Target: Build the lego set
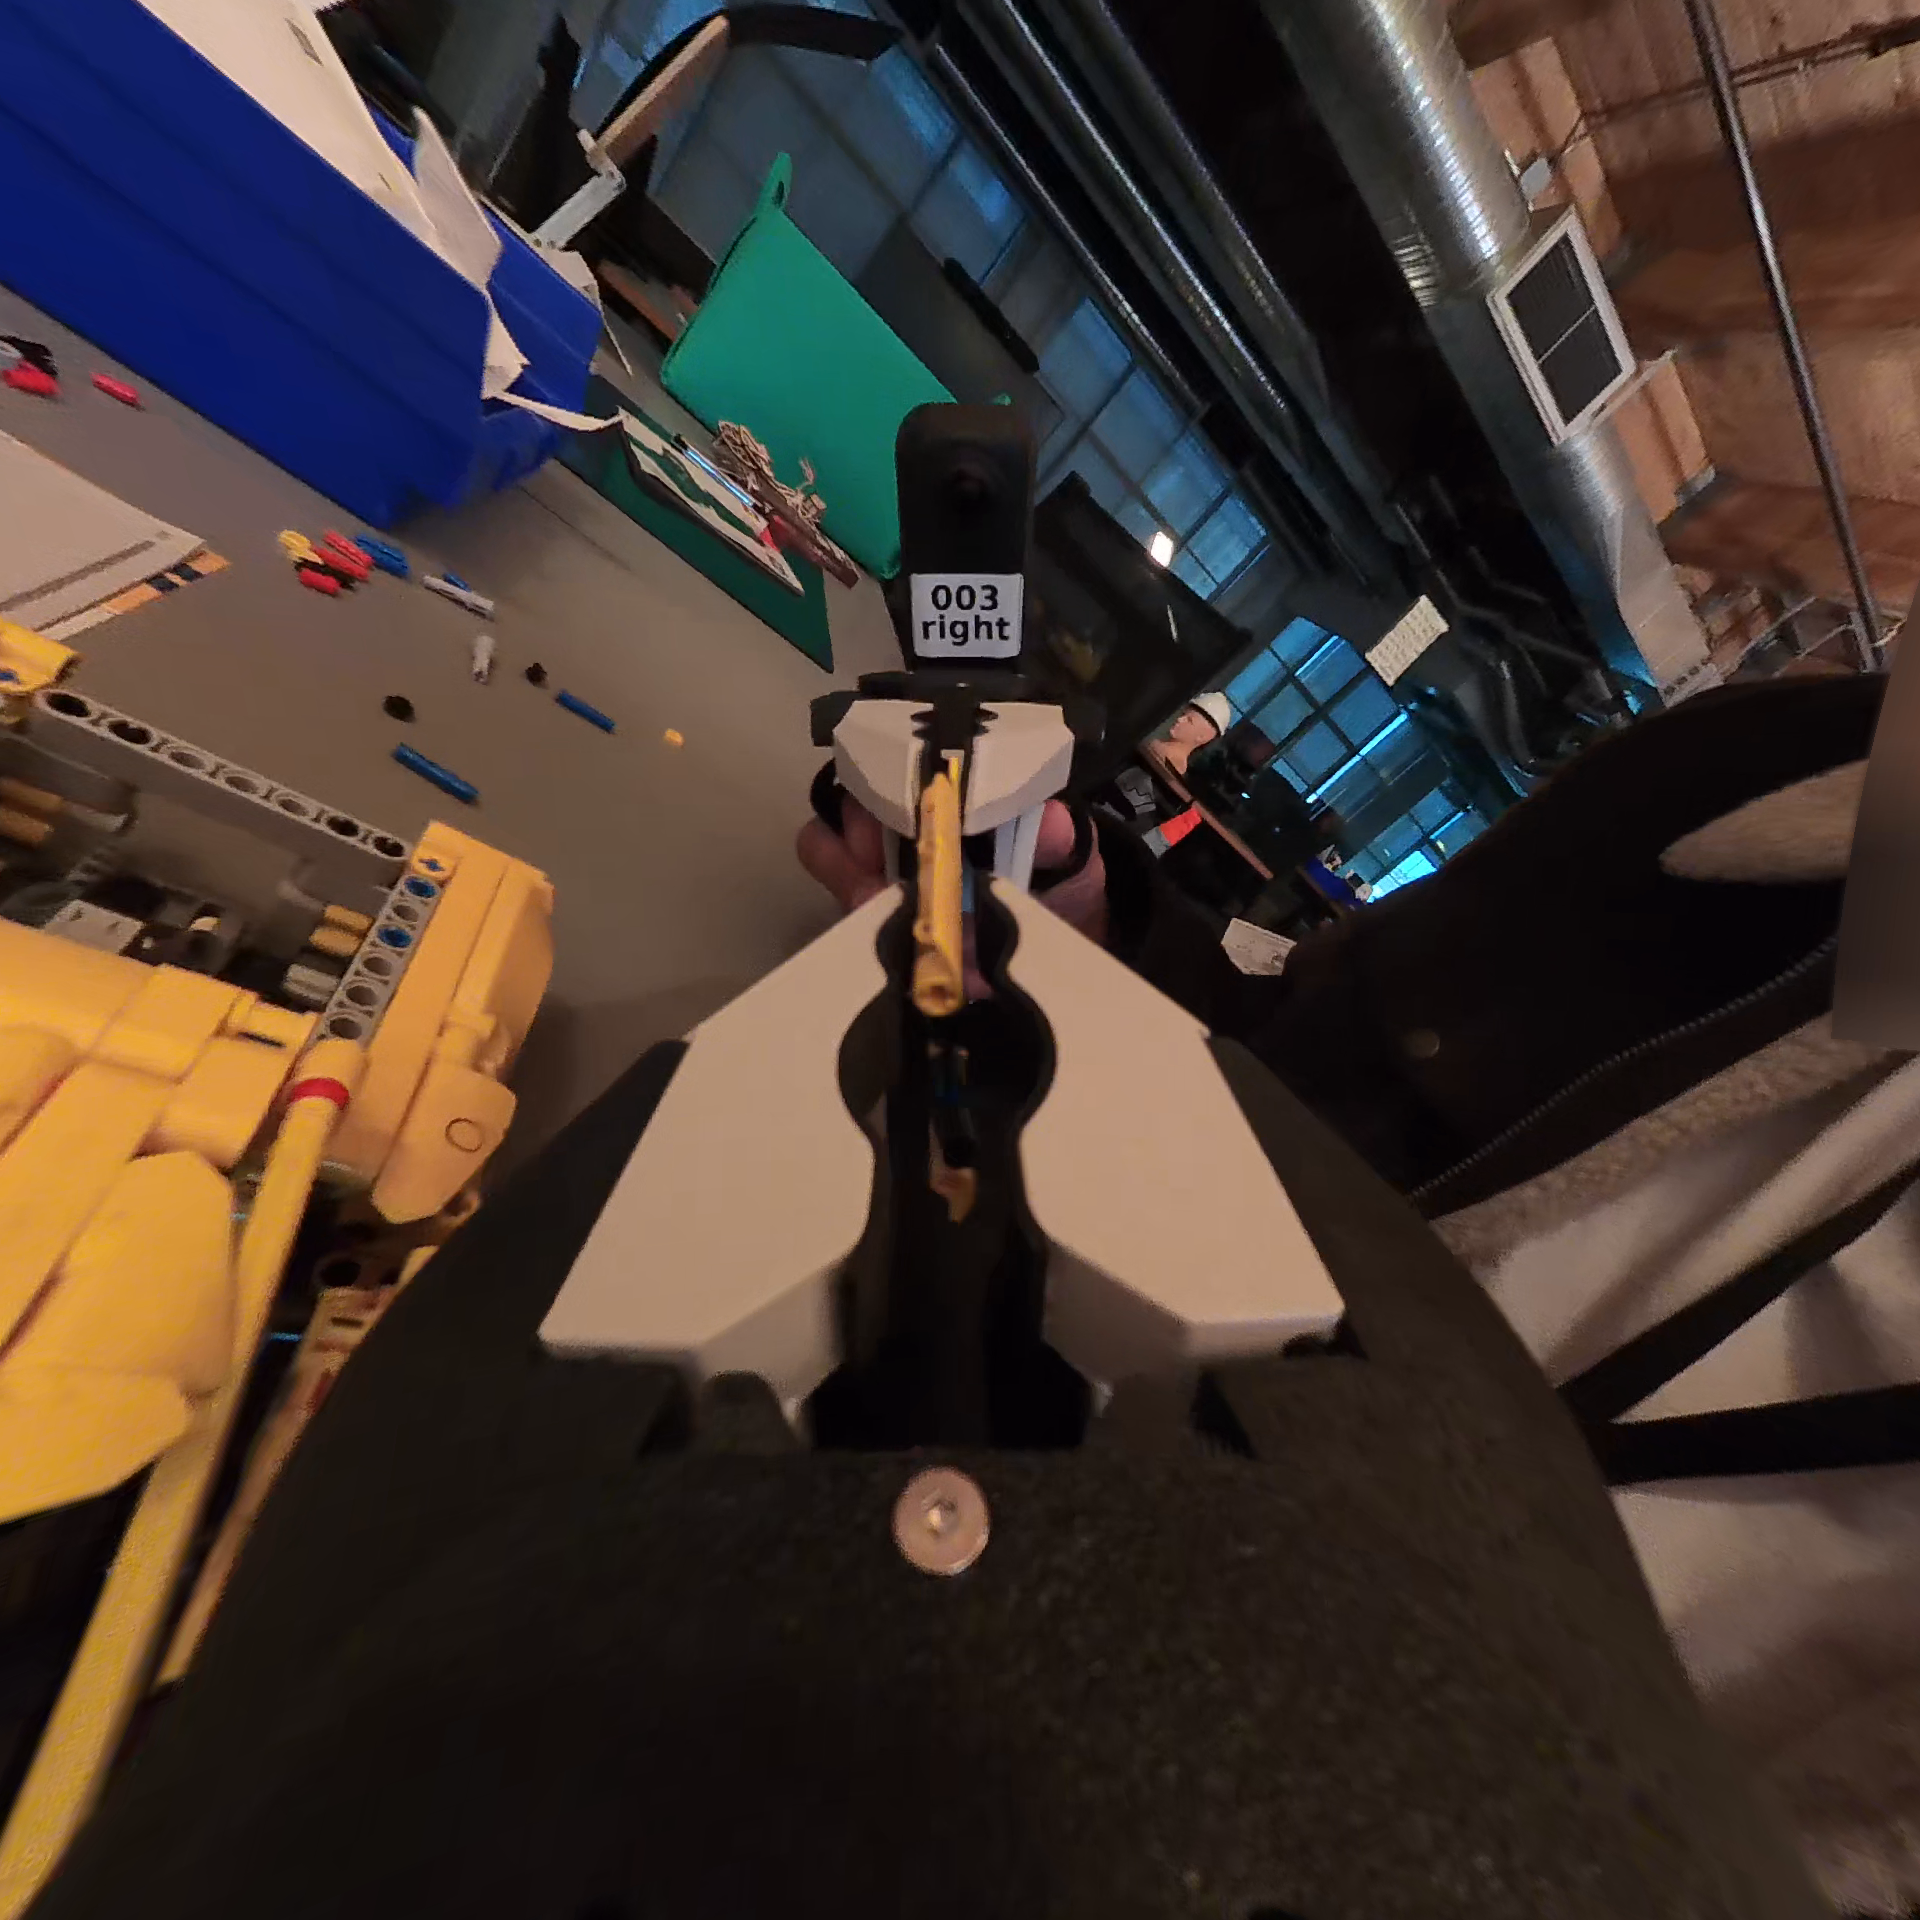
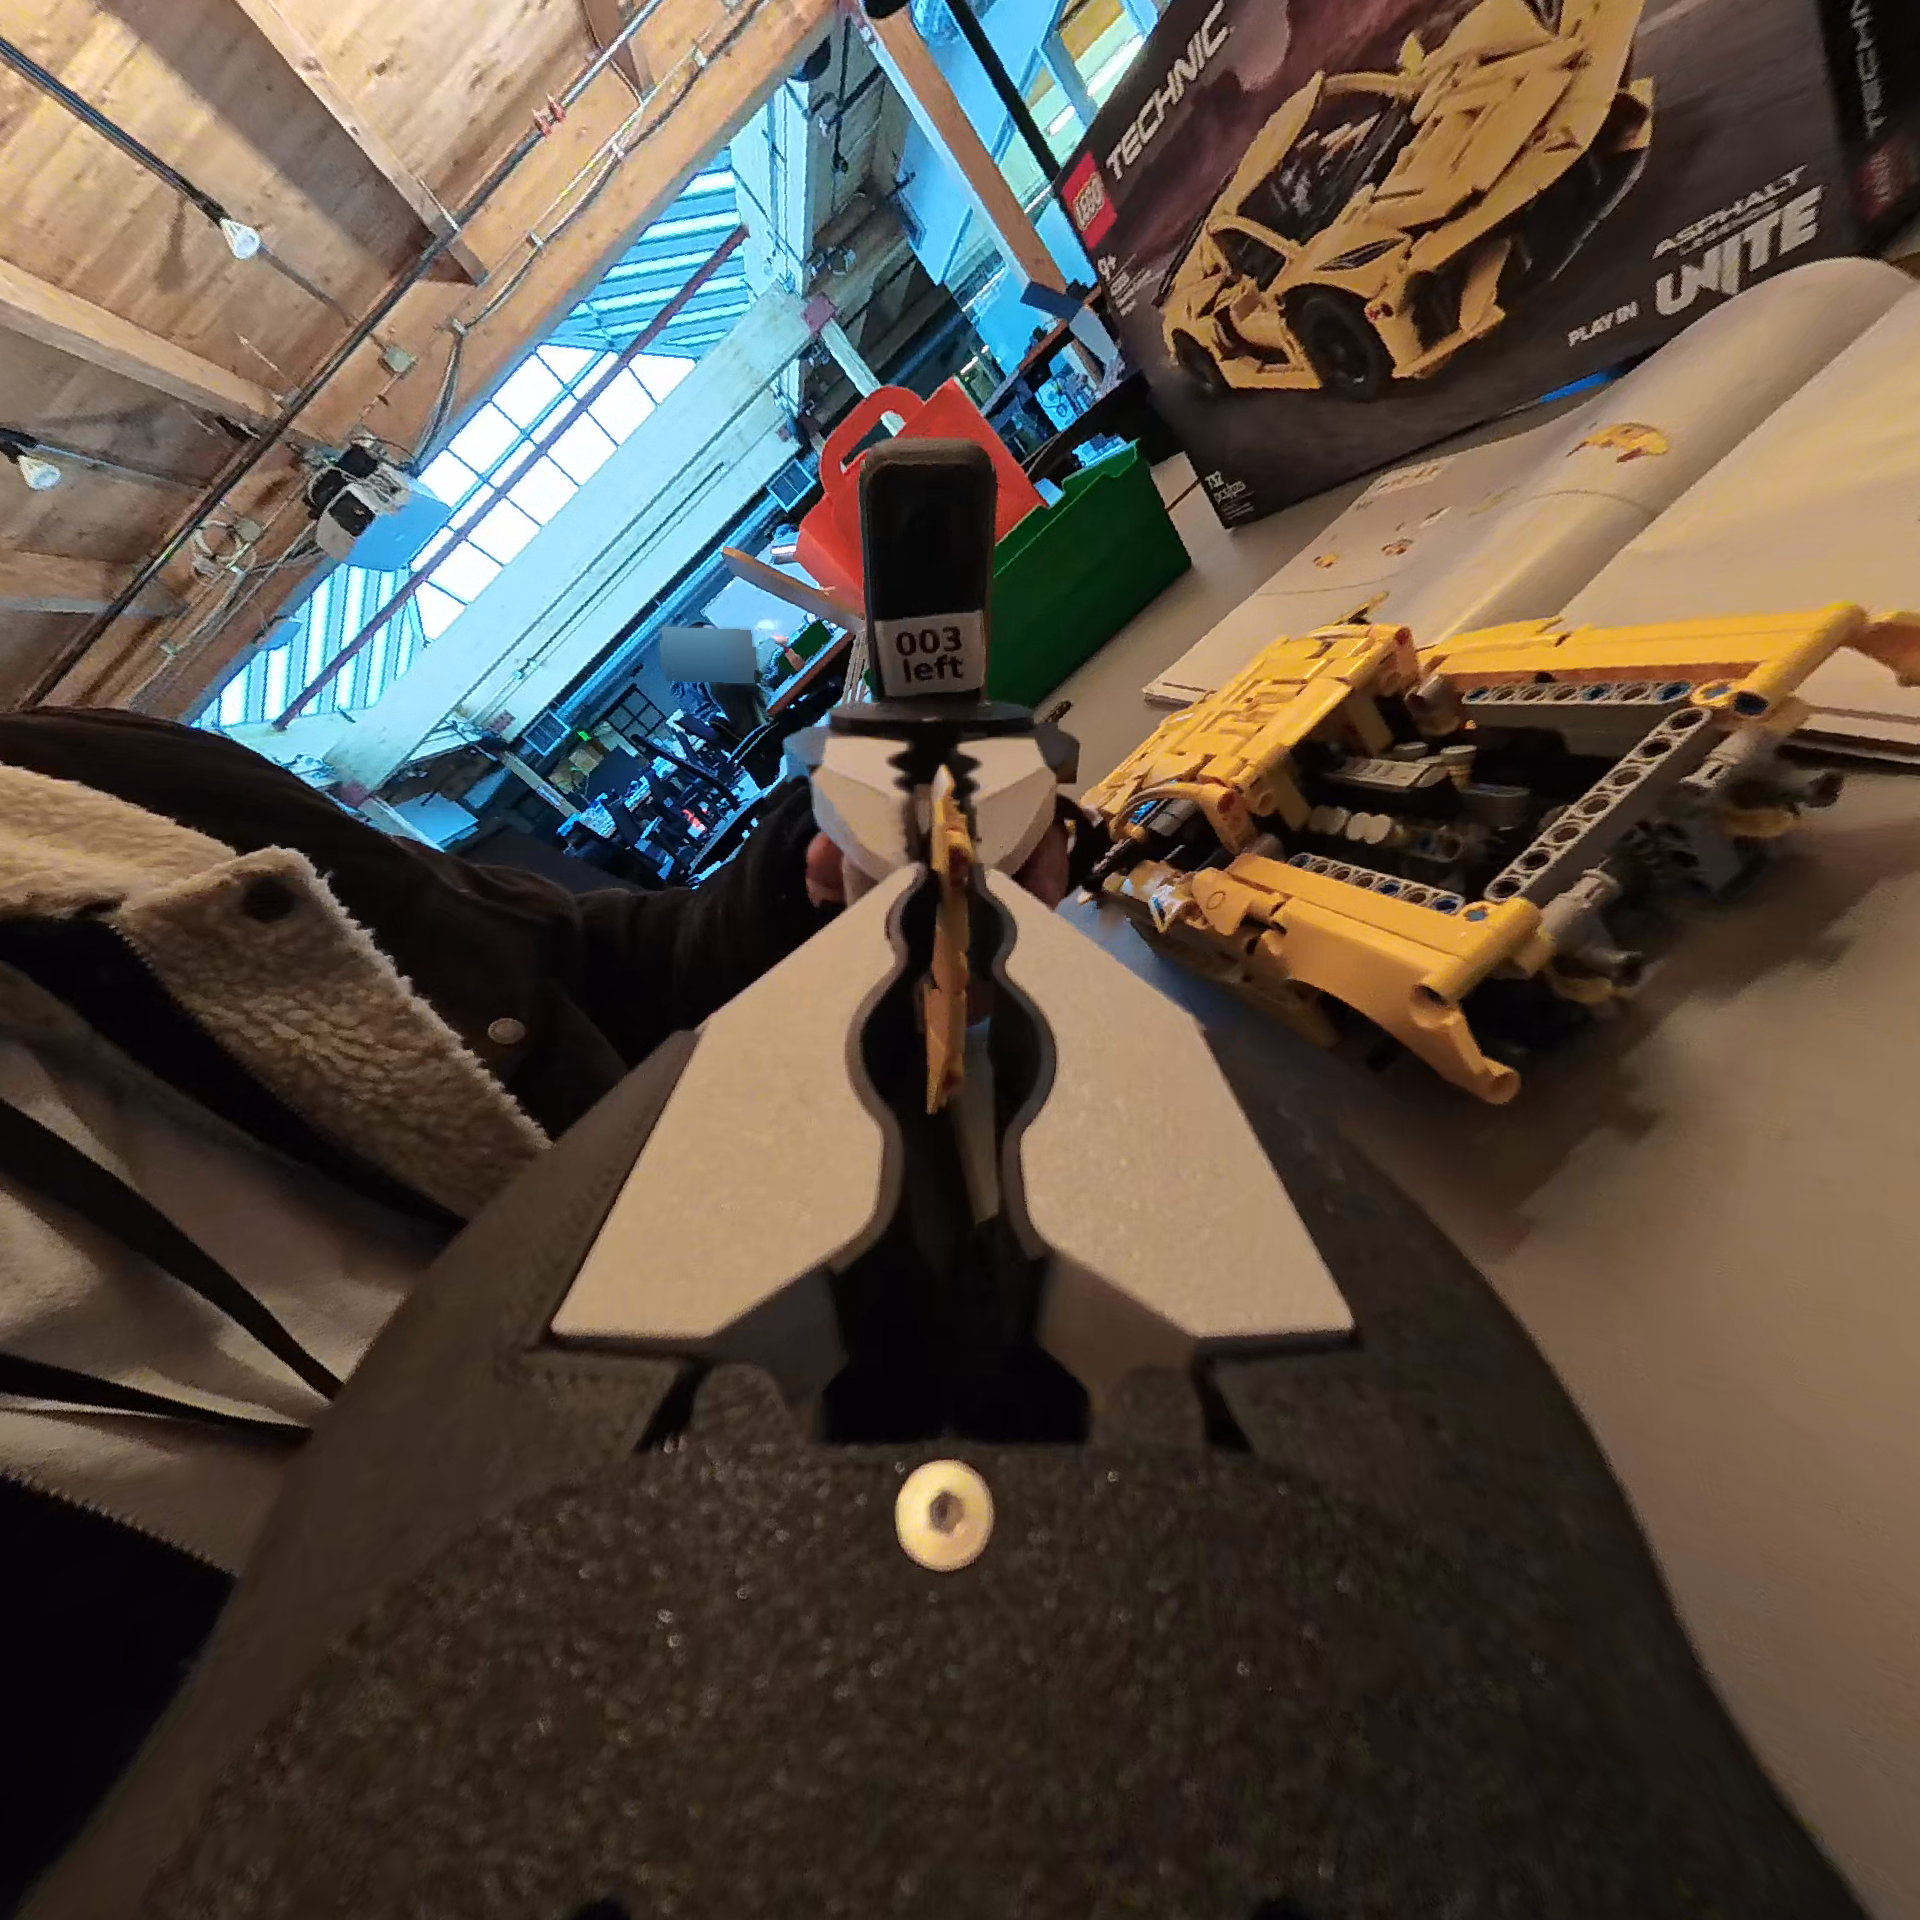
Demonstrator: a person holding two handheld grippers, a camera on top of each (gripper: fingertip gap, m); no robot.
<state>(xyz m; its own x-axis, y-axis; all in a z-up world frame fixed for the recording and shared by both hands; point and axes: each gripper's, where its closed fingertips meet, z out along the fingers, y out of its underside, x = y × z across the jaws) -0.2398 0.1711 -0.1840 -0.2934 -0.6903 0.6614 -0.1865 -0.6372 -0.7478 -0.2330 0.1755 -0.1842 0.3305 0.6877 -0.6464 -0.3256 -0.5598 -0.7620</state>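
Observation:
Both grippers are raised above the table and face each other tip to tip. My left gripper (image 1: 940, 904) is shut on a slim yellow lego piece (image 1: 938, 894) with a blue pin beside it. My right gripper (image 1: 948, 774), farther off in the left wrist view, is shut on the other end of that piece. In the right wrist view my right gripper (image 2: 953, 878) pinches the yellow piece (image 2: 948, 966), and the left gripper (image 2: 940, 790) holds it from the far side. The partly built yellow lego car (image 1: 208, 1039) lies on the table (image 2: 1455, 831).
Loose red, blue and black lego parts (image 1: 343, 561) and blue pins (image 1: 436, 774) lie scattered on the grey table. Blue bins (image 1: 208, 260) stand behind them. The set's box (image 2: 1455, 208), an open instruction booklet (image 2: 1558, 520) and a green bin (image 2: 1081, 561) stand behind the car. A person's jacket (image 2: 208, 935) is close. The grippers are tip to tip, or close to it.

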